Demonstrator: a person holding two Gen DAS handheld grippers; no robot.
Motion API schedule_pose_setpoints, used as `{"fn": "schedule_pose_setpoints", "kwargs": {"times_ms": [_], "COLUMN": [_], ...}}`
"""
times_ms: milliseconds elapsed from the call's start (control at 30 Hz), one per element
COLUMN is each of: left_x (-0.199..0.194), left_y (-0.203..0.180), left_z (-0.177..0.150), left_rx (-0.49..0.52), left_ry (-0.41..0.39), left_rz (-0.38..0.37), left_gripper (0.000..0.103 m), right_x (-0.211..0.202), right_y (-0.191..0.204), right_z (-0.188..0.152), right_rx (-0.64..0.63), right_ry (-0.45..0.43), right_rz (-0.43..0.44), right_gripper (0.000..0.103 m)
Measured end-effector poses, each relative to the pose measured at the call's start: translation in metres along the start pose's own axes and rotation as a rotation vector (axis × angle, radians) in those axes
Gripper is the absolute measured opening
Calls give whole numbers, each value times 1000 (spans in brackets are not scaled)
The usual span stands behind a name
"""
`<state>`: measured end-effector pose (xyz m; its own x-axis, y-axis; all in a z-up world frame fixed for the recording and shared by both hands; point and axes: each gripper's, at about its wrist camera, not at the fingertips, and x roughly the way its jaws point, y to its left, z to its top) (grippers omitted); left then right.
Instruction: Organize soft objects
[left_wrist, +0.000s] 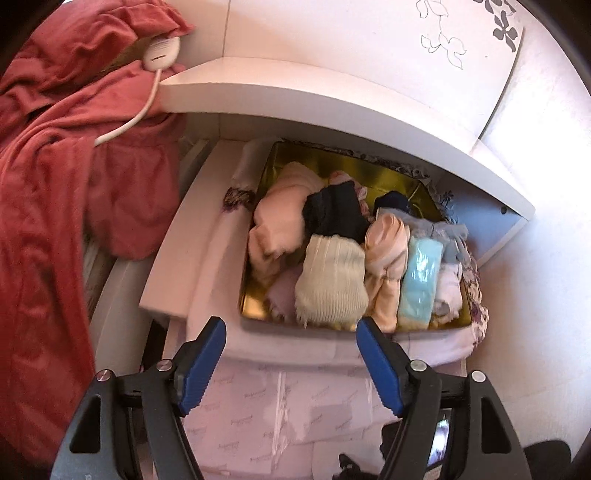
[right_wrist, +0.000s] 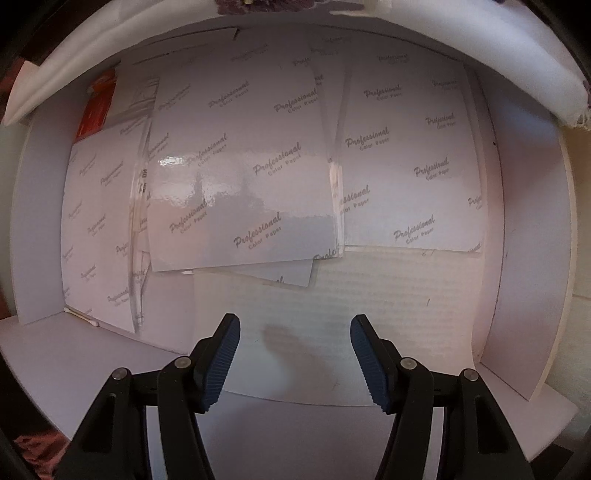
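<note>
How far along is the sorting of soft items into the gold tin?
Mostly packed: rolled socks, including a cream ribbed roll, fill the gold tin. Nothing in hand: left gripper and right gripper are open and empty. Possibly left: the red garment draped alongside.

white shelf (left_wrist: 295, 96) | flower-patterned white panel (left_wrist: 461, 48) | warm light

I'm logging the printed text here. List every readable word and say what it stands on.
"Professional Color Paper": repeated in grey across the glossy sheets in the right wrist view.
The same sheets appear in the left wrist view, but the print there is too faint to read.
Red packet: print too blurred to read.
Nothing else carries text.
</note>
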<state>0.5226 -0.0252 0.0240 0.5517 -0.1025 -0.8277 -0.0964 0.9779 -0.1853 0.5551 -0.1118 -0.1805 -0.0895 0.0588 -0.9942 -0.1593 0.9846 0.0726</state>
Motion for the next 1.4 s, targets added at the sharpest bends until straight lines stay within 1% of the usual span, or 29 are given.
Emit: {"fn": "schedule_pose_setpoints", "kwargs": {"times_ms": [100,367,467,700,967,1100,1167,1400], "left_x": [-7,-6,-6,-9,-10,-13,-16,-37], "left_y": [8,21,23,18,21,22,19,10], "left_z": [-16,-61,-71,-84,-94,-94,-93,-88], "left_rx": [-8,-11,-6,36,34,30,37,49], "left_ry": [10,89,101,96,103,99,85,13], "left_rz": [15,76,101,135,153,164,171,139], "left_gripper": [74,74,74,74,74,74,74,74], "right_x": [-1,-7,-13,-40,-60,-73,-82,-113], "right_y": [3,7,7,7,11,12,7,4], "right_z": [-1,-5,-6,-7,-13,-18,-16,-21], "right_rx": [-6,-11,-11,12,22,35,44,89], "right_ry": [-6,-26,-54,-136,-170,-191,-207,-290], "right_rz": [-14,-48,-66,-65,-67,-64,-58,-43], "right_gripper": [64,65,65,68,69,70,70,71]}}
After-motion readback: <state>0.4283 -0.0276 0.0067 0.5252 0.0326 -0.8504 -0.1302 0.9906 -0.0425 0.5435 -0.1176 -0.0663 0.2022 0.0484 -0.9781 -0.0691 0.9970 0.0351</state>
